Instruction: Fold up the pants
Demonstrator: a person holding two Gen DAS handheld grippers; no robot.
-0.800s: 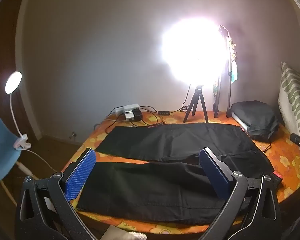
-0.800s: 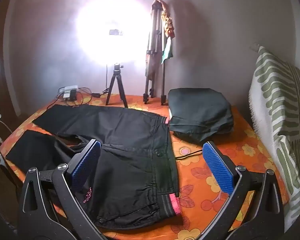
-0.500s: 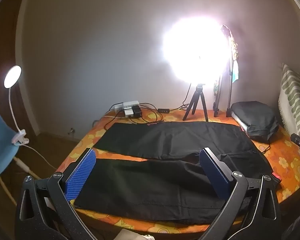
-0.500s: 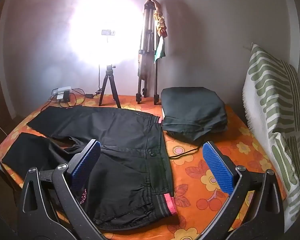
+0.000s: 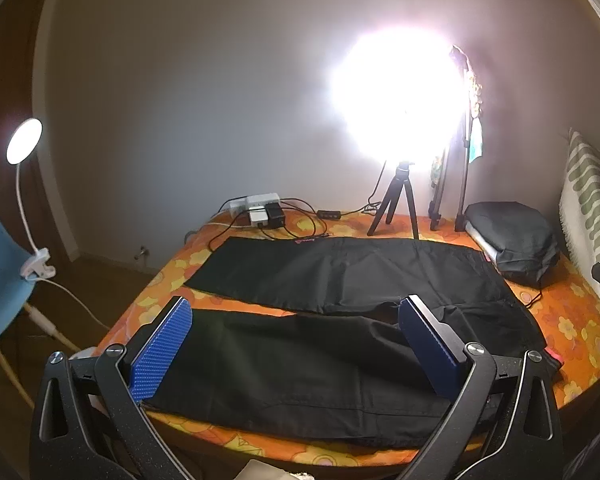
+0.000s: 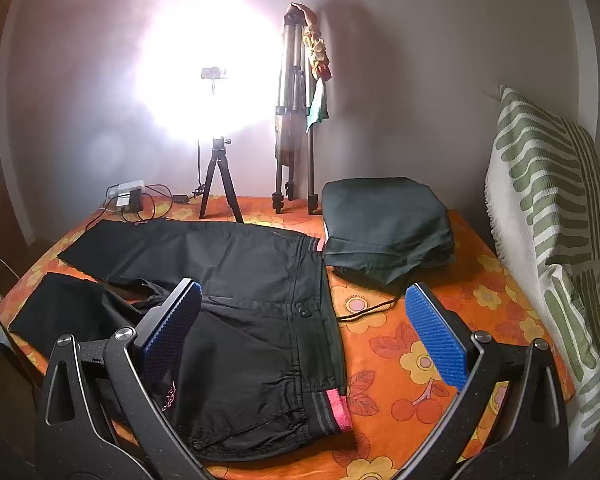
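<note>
Hovering above the bed (image 6: pixel 384 344), I have both tools spread wide and holding nothing: the left hand-held gripper (image 5: pixel 296 348) over the near leg, the right hand-held gripper (image 6: pixel 300 332) over the waistband. The black pants (image 6: pixel 240 280) lie flat on the orange floral cover, legs splayed apart, nothing folded yet. My plan is to pinch the near leg's hem (image 5: pixel 168 392) with the left and the near waistband corner (image 6: pixel 332 412) with the right, lift together, and lay that leg squarely onto the far one, keeping clear of the folded dark garment (image 6: pixel 384 228) beside the waist.
</note>
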